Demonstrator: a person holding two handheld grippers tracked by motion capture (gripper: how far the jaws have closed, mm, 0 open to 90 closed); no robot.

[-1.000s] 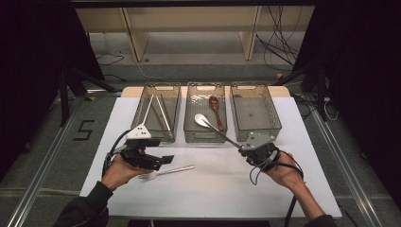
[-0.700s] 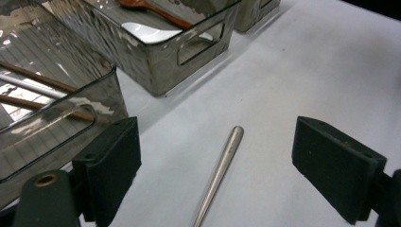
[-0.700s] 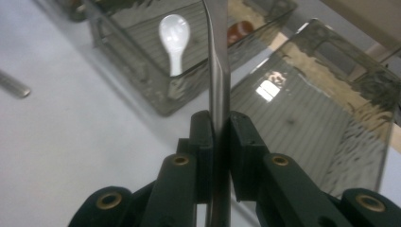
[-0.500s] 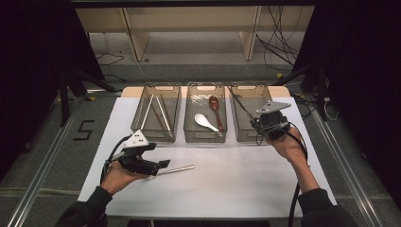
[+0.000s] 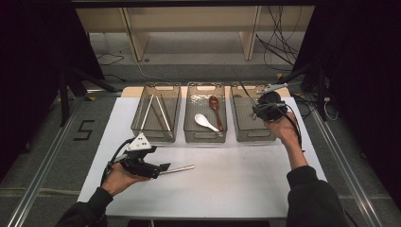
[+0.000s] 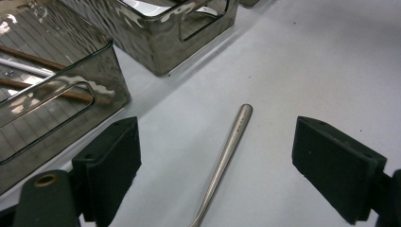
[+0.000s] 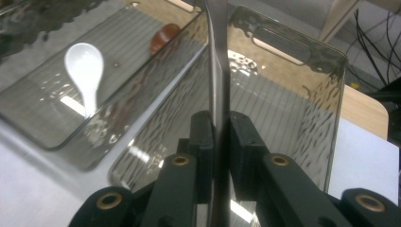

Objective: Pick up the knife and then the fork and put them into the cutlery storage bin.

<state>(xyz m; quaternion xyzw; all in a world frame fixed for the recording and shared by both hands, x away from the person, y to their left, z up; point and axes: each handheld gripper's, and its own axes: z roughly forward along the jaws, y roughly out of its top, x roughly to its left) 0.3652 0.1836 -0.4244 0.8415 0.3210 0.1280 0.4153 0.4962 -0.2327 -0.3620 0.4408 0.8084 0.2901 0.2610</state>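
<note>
My right gripper [image 5: 259, 108] hovers over the right-hand clear bin [image 5: 253, 137], shut on a thin metal utensil [image 5: 246, 92] that pokes up and left from it. Seen edge-on in the right gripper view, the utensil [image 7: 218, 71] is pinched between the pads, at the right gripper [image 7: 220, 137]. My left gripper [image 5: 163, 168] rests low at the front left of the white table [image 5: 246, 179]. It is open, its jaws set wide on either side of a metal utensil handle [image 6: 227, 151] lying flat, also in the high view as the handle [image 5: 178, 169]. The left gripper [image 6: 222, 163] touches nothing.
Three clear bins stand in a row at the back. The left bin [image 5: 156, 135] holds chopsticks [image 5: 156, 111]. In the middle bin [image 5: 204, 137] lie a white spoon [image 5: 204, 121] and a brown spoon [image 5: 215, 106]. Cables run behind the table on the right.
My right gripper has carried the thin metal utensil from the front of the table up and away to above the right bin. The left gripper has stayed put.
</note>
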